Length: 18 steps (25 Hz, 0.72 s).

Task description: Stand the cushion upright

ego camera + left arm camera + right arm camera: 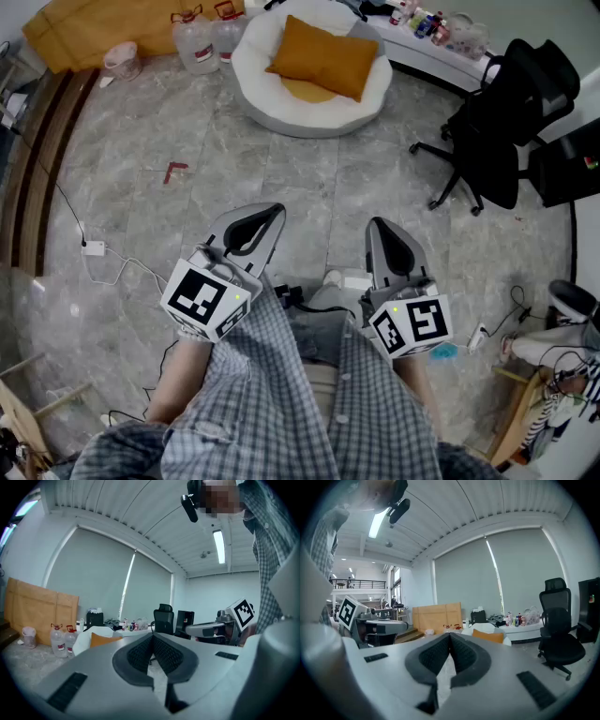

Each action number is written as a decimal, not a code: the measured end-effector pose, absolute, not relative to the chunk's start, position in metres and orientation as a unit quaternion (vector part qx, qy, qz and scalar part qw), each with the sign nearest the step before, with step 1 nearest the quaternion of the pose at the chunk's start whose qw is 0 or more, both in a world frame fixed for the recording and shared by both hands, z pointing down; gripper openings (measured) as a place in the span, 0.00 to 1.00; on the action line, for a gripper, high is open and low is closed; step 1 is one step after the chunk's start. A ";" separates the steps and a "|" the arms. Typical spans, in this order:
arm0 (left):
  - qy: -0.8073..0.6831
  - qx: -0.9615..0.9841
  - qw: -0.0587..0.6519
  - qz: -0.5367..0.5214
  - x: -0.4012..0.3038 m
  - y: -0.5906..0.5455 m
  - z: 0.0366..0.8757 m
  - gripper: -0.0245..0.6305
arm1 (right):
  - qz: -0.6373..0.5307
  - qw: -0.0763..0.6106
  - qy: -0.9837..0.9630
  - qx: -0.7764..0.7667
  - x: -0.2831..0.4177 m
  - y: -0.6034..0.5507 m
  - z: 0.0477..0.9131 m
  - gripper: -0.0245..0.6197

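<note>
Left gripper (pixel 270 212) and right gripper (pixel 379 226) are both pinched fully together, nothing between the jaws, held side by side over the grey floor (pixel 141 187) in front of me.

Head view: the cushion (pixel 323 58) is a plump orange rectangle with soft corners. It lies back on the round white seat (pixel 251 58) rather than standing on an edge. It's well apart from both grippers, up at about 12 o'clock from them, with bare floor between. Its long axis runs roughly from 10 to 4 o'clock across the seat, broad face turned up towards me.

Left gripper view: my ribbed pads meet at the tip (pixel 152 637), closed, gripping nothing. The cushion (pixel 105 639) shows as a low orange wedge at about 9 o'clock from the tip, far off, tucked against the white seat (pixel 83 639). Its long edge runs near level, left to right.

Right gripper view: jaws (pixel 450 635) closed on themselves too. Here the cushion (pixel 489 636) sits at about 3 o'clock from the tip, again distant, a flat orange strip above the seat's rim (pixel 505 641), long side level.
</note>
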<state>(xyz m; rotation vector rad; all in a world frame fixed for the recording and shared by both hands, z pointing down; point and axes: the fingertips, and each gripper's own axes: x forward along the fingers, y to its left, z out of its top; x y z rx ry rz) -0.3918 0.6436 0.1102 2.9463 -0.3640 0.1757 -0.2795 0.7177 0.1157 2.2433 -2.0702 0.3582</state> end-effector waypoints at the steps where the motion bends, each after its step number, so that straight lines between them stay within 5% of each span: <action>1: -0.122 0.987 0.083 0.059 -0.392 0.643 0.111 0.05 | 0.116 0.034 -0.673 0.729 -0.279 0.717 0.116 0.04; 18: -0.115 0.988 0.088 0.060 -0.388 0.643 0.113 0.05 | 0.123 0.026 -0.673 0.729 -0.280 0.714 0.118 0.04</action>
